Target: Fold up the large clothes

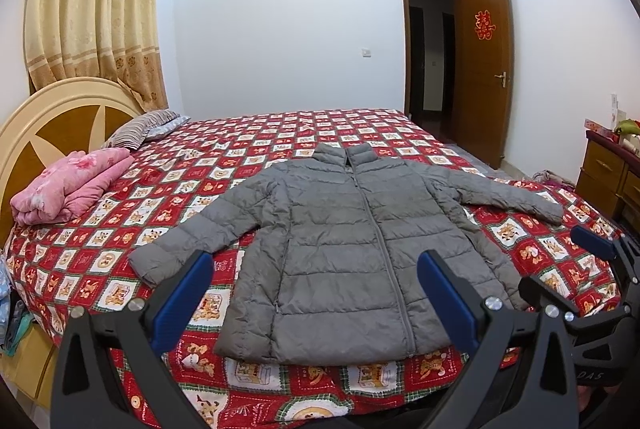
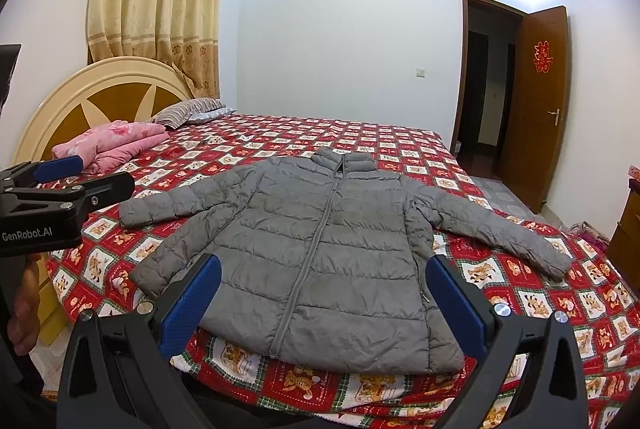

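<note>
A grey puffer jacket [image 1: 340, 241] lies flat and zipped on the bed, front up, collar away from me, both sleeves spread out to the sides. It also shows in the right wrist view [image 2: 320, 253]. My left gripper [image 1: 316, 269] is open and empty, held above the jacket's near hem. My right gripper [image 2: 324, 273] is open and empty, also above the near hem. The right gripper shows at the right edge of the left wrist view [image 1: 576, 261]. The left gripper shows at the left edge of the right wrist view [image 2: 80, 173].
The bed has a red patterned bedspread [image 1: 280, 133]. A folded pink blanket [image 1: 68, 185] and a striped pillow [image 1: 140, 127] lie by the headboard [image 1: 52, 113]. A wooden dresser [image 1: 612, 169] stands at the right. An open door [image 1: 484, 69] is beyond the bed.
</note>
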